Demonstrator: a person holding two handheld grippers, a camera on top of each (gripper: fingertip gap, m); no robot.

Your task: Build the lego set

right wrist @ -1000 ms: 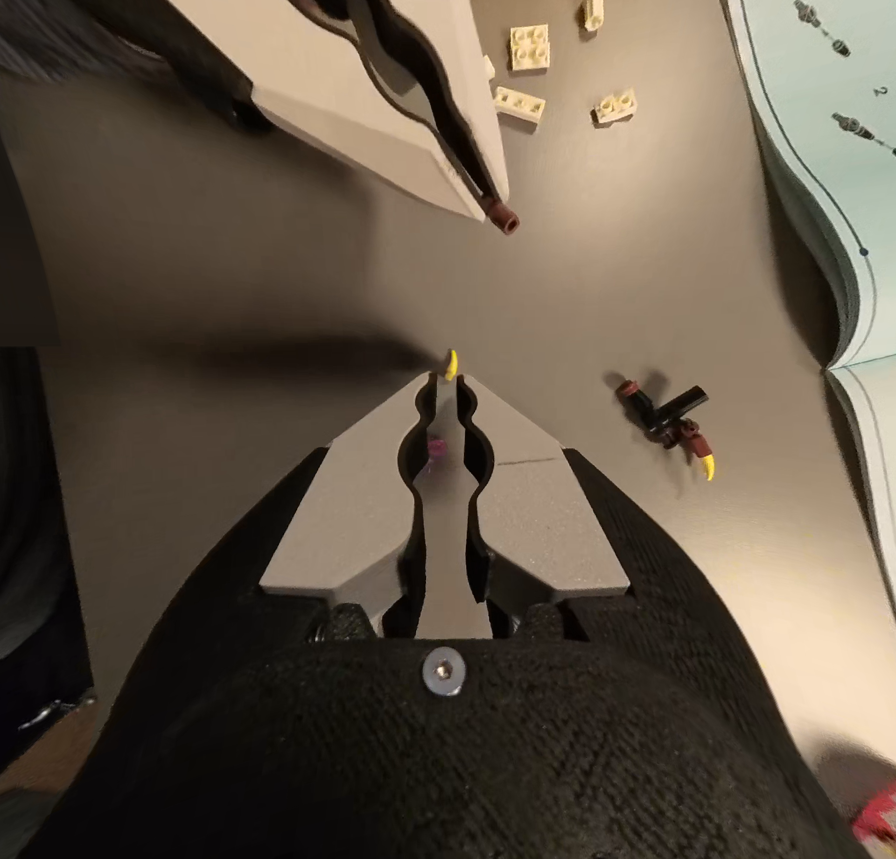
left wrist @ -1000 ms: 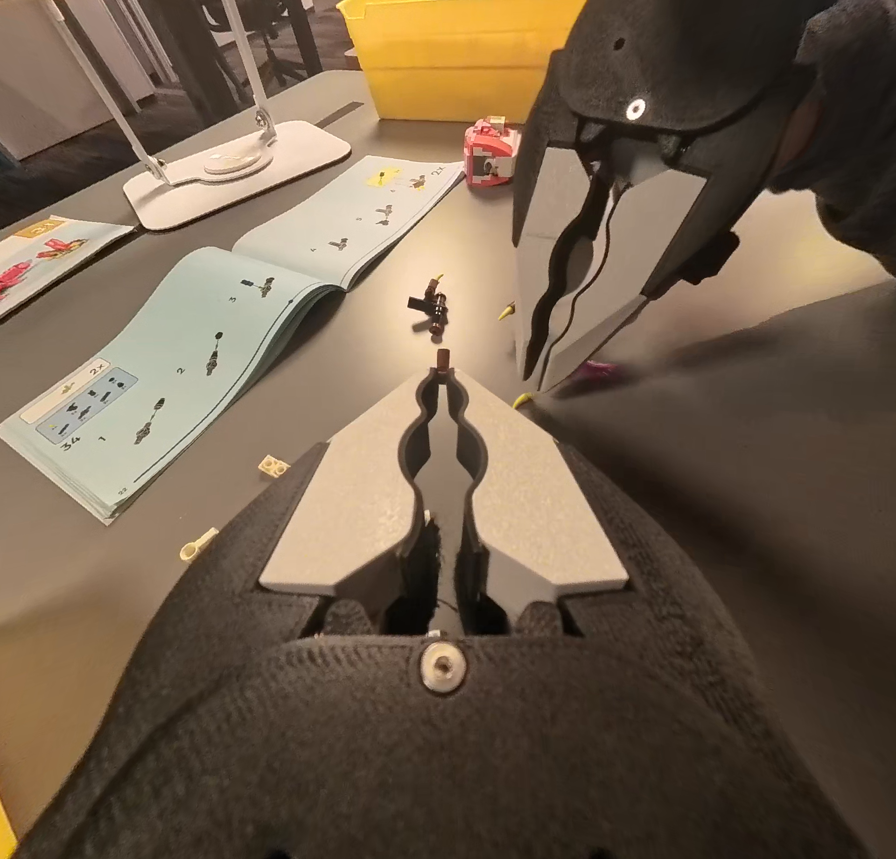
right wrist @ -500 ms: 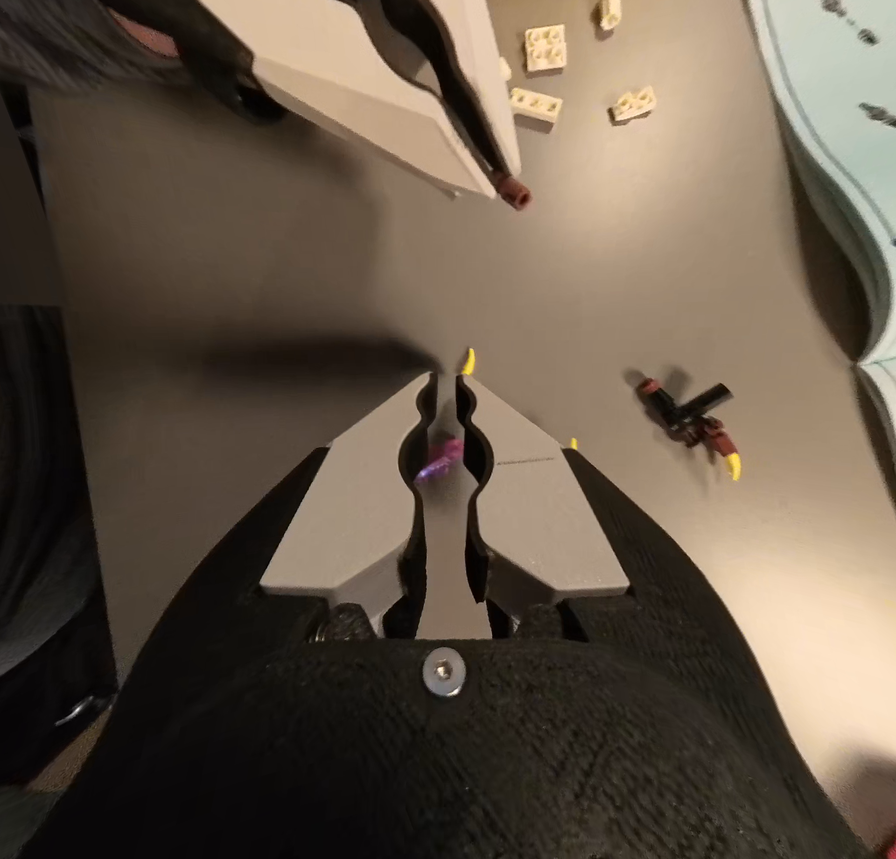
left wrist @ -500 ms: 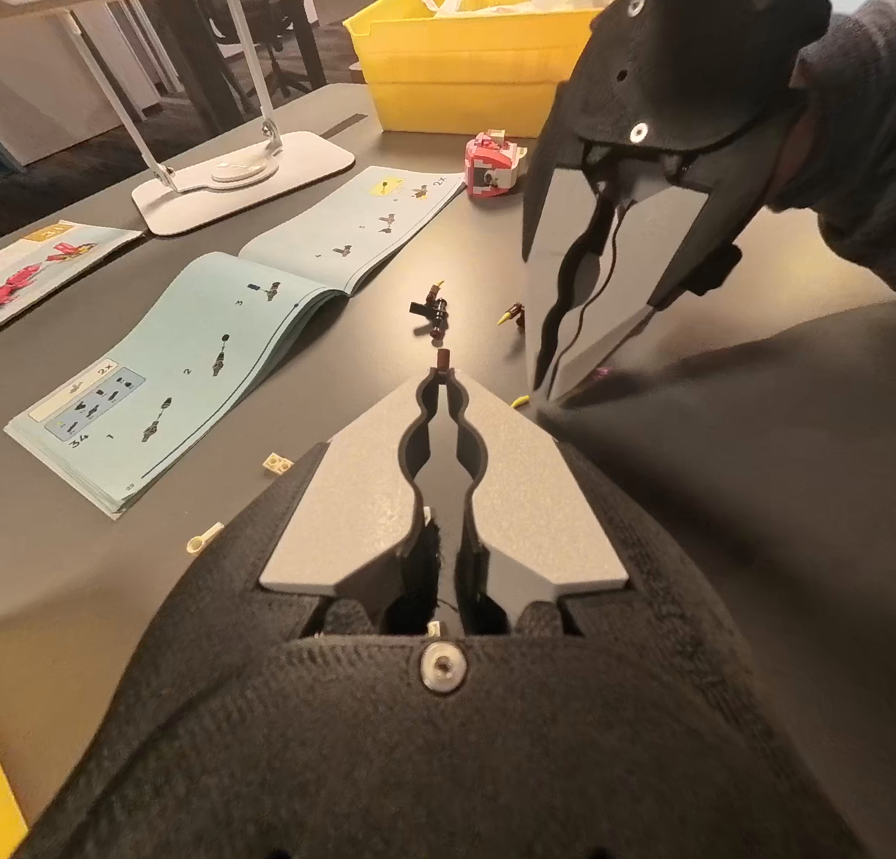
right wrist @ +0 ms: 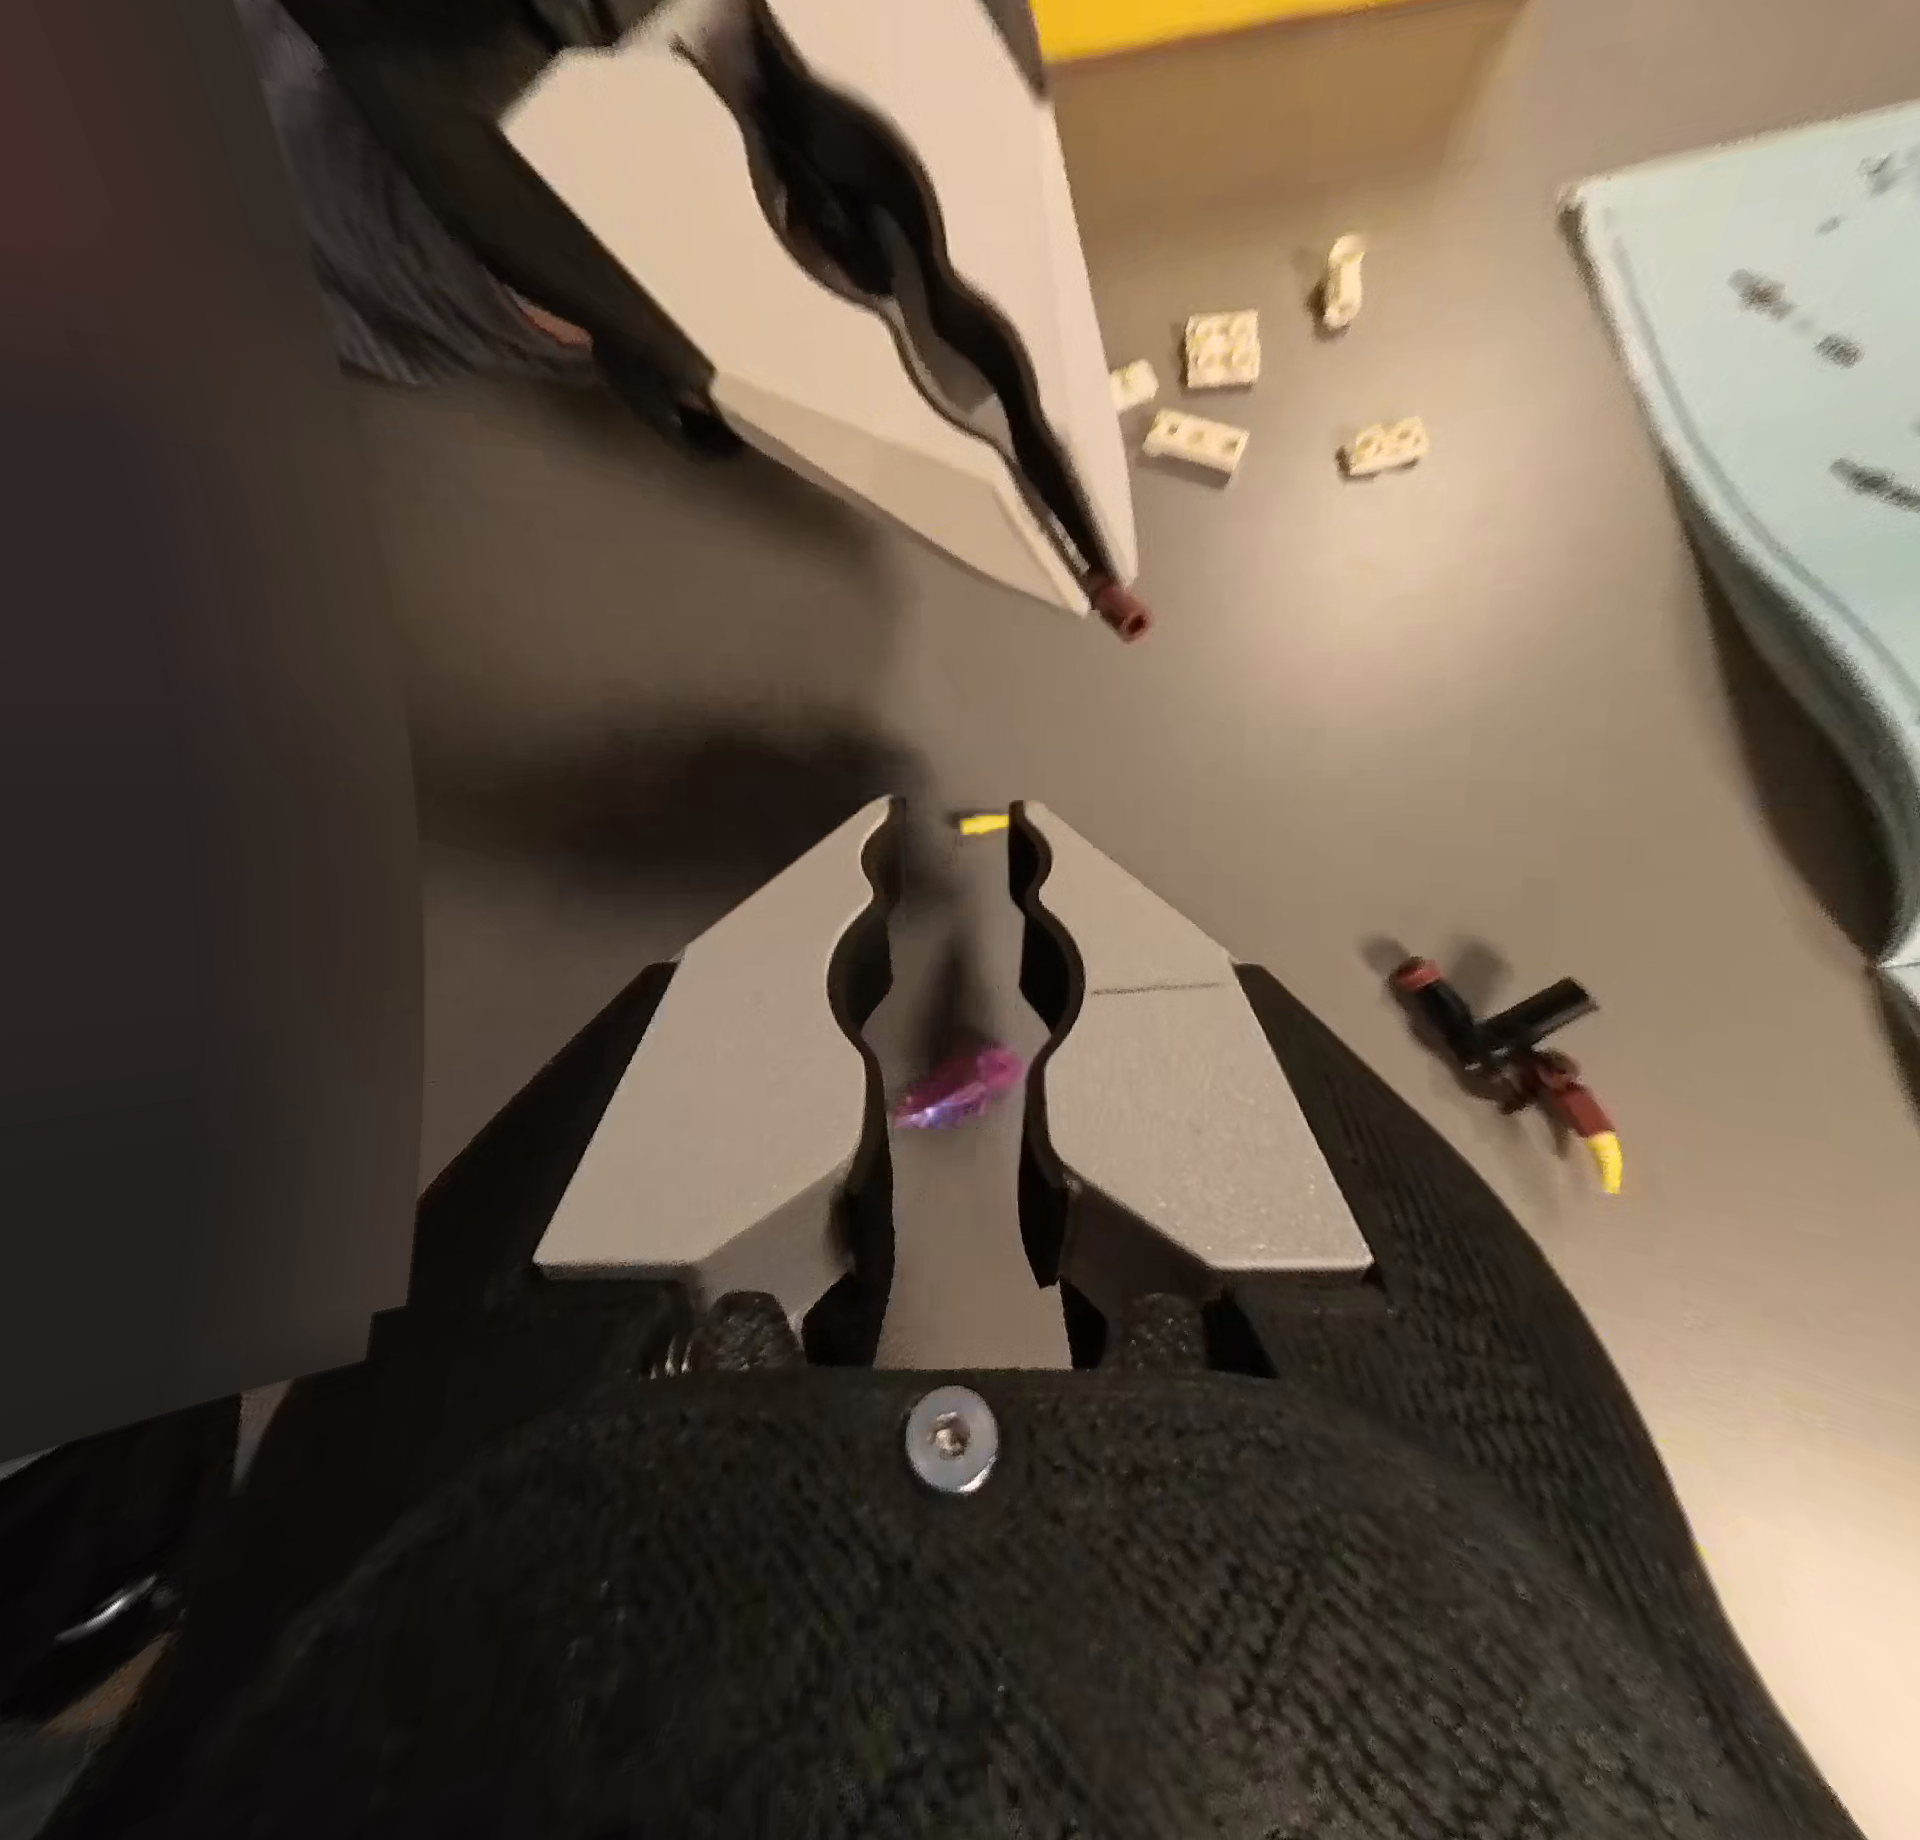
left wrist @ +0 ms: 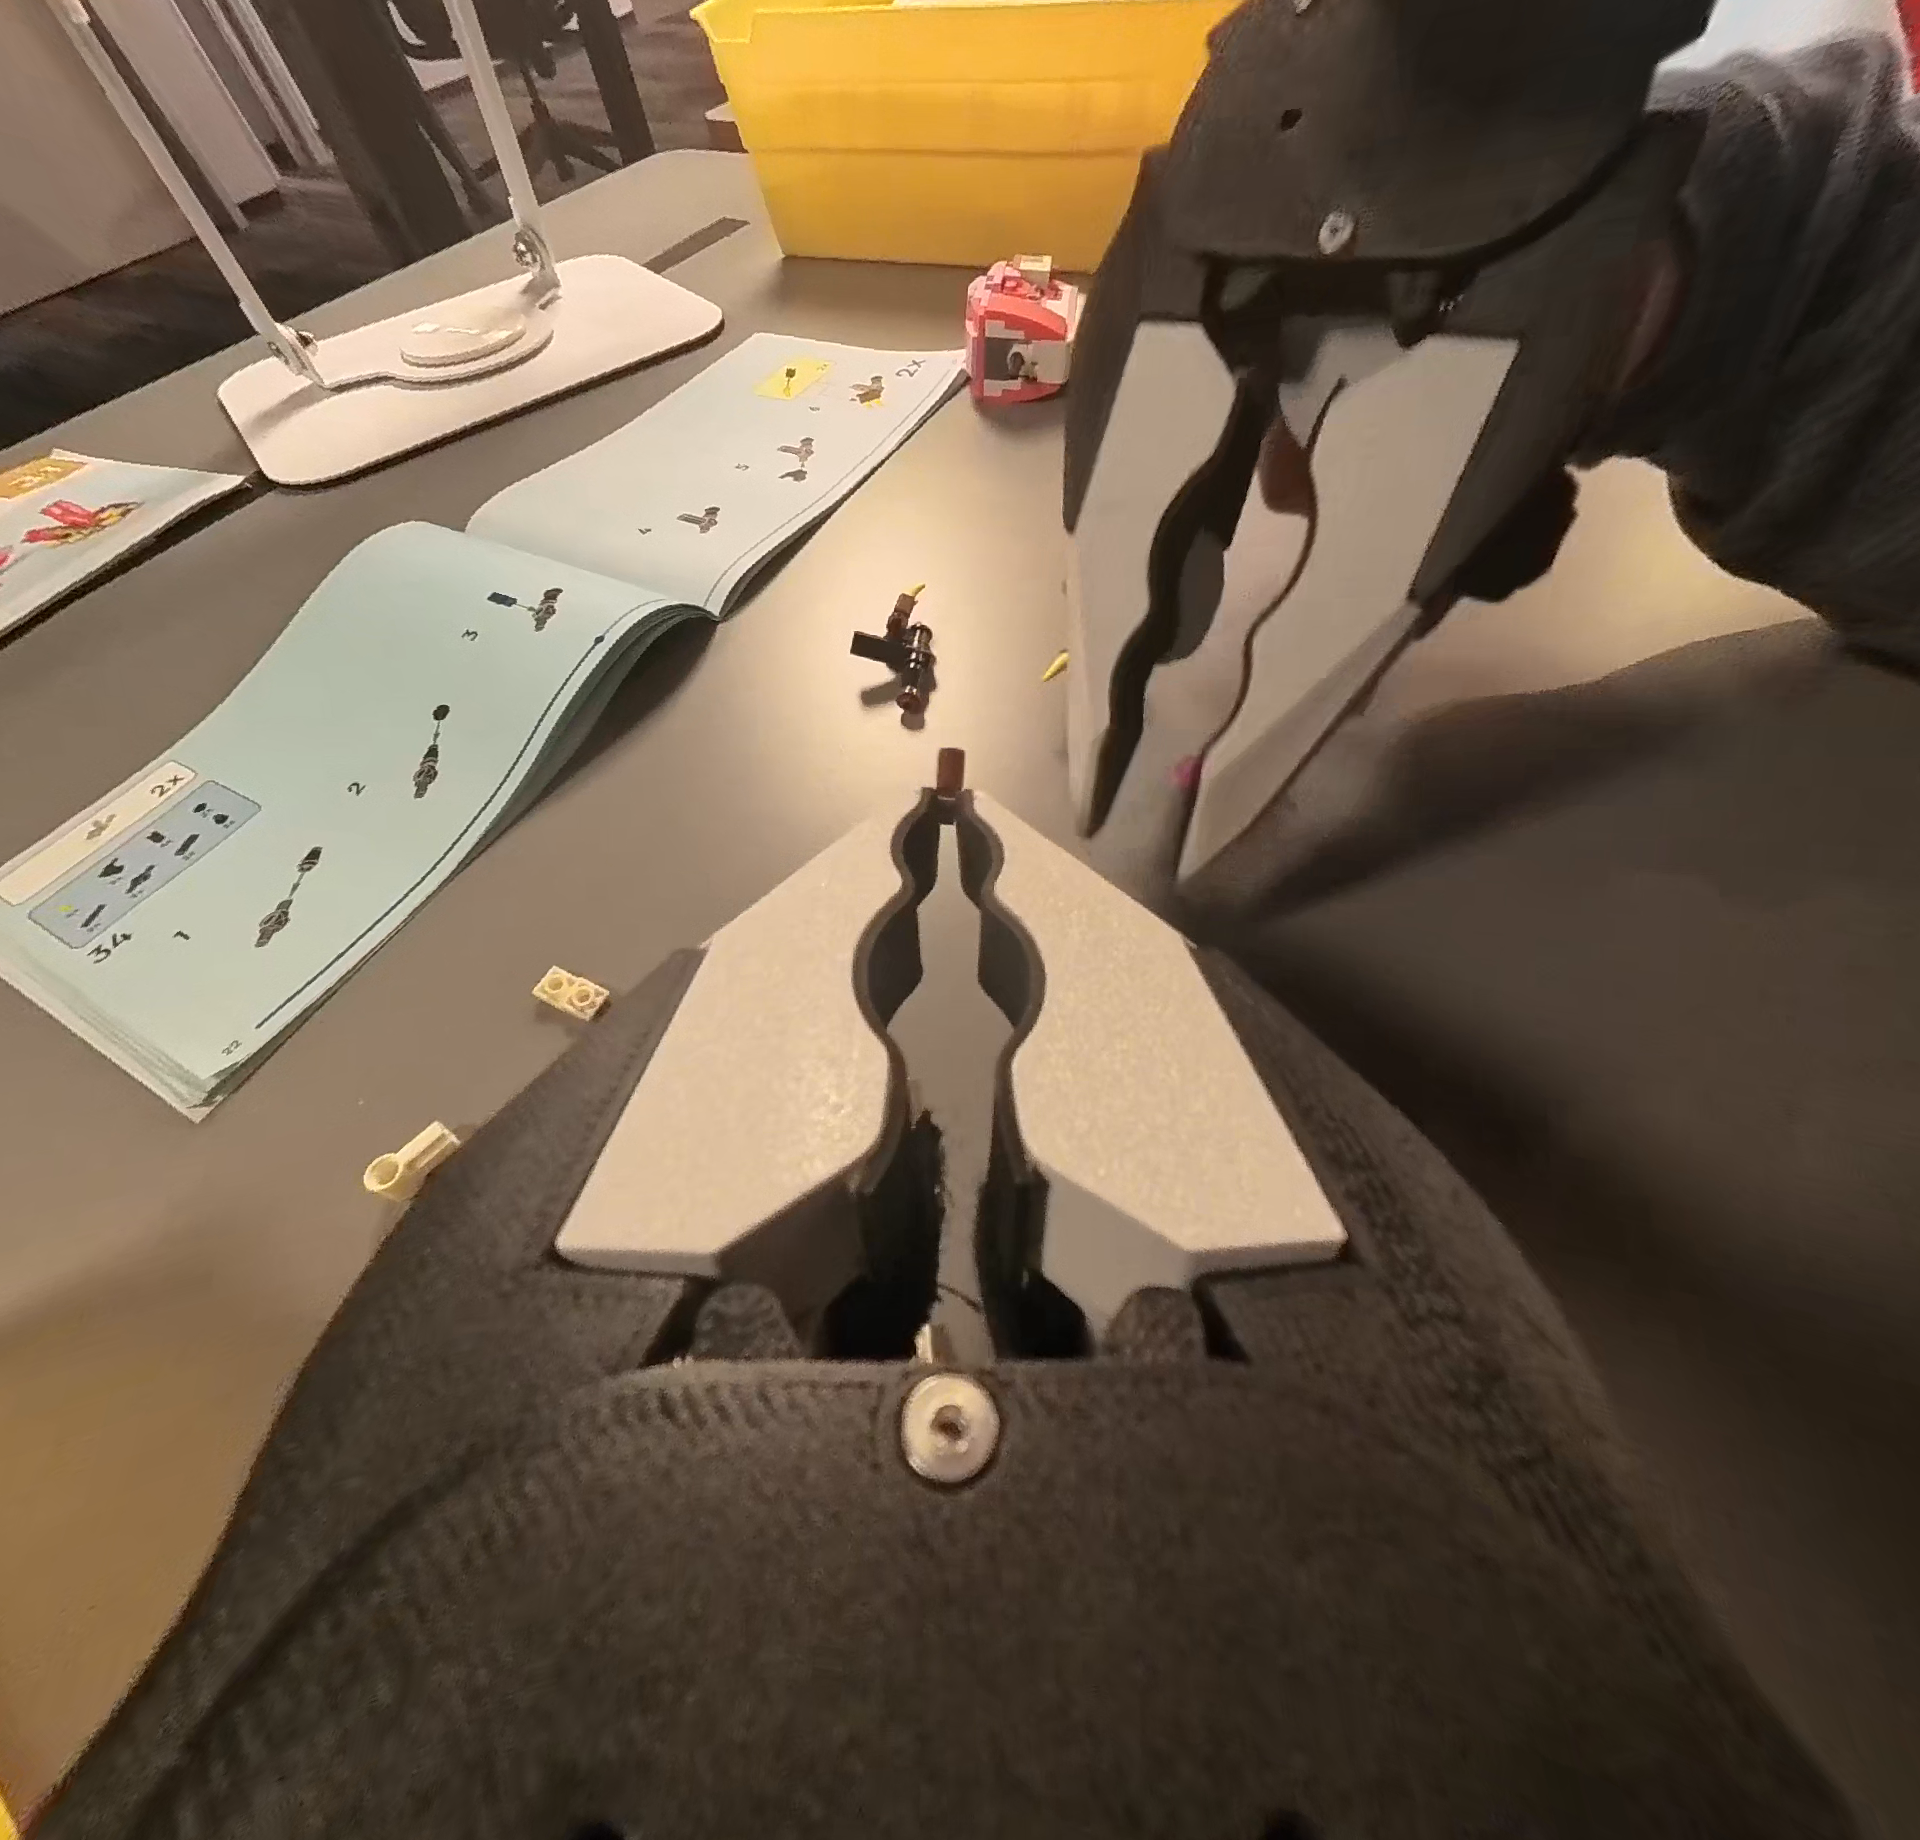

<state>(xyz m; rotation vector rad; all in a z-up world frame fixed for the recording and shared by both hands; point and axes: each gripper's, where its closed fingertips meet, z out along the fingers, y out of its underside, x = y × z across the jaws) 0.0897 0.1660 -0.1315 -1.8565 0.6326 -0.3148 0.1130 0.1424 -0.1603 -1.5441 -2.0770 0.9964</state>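
Left gripper (left wrist: 948, 811) pinching dark-red peg (left wrist: 949, 770) at frame centre; right gripper (right wrist: 954, 822) gaping, straddling yellow claw piece (right wrist: 982, 823), holding nothing.

Both grippers look alike. The left gripper (left wrist: 948, 811) and the right gripper (right wrist: 954, 822) each have two flat grey fingers with wavy black inner edges. Each sits in a bumpy black shell with a shiny round screw (left wrist: 949, 1424). A dark grey sleeve (left wrist: 1787, 336) shows behind the right one.
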